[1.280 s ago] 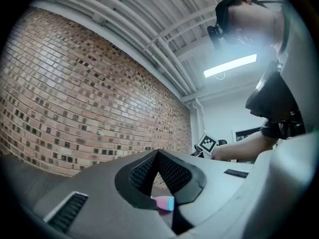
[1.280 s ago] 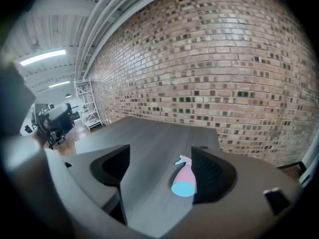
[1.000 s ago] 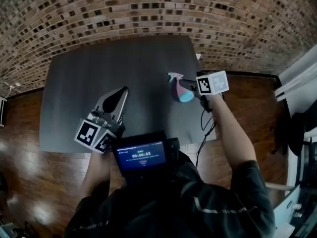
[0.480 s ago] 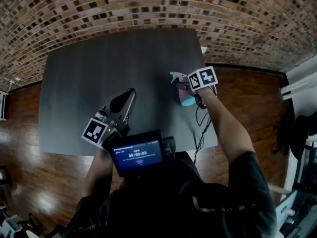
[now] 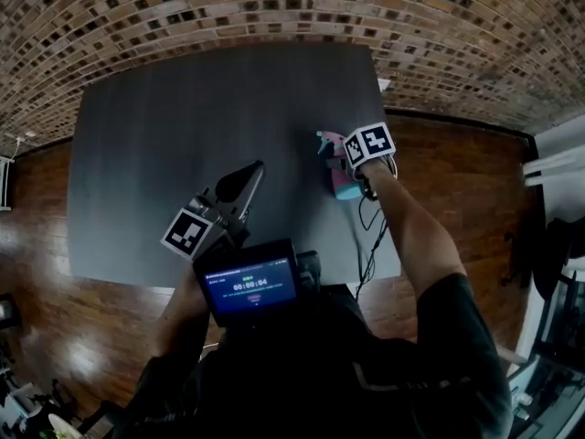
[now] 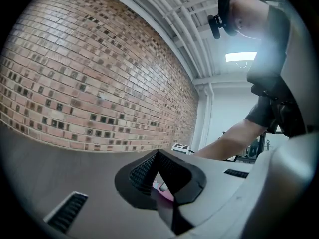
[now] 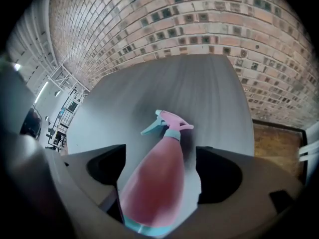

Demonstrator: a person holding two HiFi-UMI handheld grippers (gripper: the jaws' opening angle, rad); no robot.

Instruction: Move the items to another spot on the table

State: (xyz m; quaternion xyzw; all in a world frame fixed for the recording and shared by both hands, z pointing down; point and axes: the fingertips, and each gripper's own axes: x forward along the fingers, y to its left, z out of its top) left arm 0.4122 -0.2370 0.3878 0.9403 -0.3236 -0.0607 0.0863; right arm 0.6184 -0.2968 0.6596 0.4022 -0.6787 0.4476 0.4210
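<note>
A pink spray bottle (image 5: 339, 183) with a teal trigger and base is near the right edge of the dark grey table (image 5: 183, 126). In the right gripper view the bottle (image 7: 154, 183) fills the gap between the jaws, base towards the camera and nozzle pointing away over the tabletop. My right gripper (image 5: 352, 165) is shut on its body, and its marker cube hides most of the bottle in the head view. My left gripper (image 5: 247, 176) hovers over the table's front middle, shut with nothing in it. In its own view the left gripper (image 6: 167, 183) has its tips together.
A brick wall (image 5: 274, 16) runs behind the table and wood floor (image 5: 457, 172) lies to its right and front. A cable (image 5: 370, 236) hangs from my right arm past the table's front right edge. A small screen (image 5: 251, 286) sits on the person's chest.
My right gripper swung from the bottle's right side to over it, marker cube now covering the bottle. The left gripper crept forward and to the right over the table.
</note>
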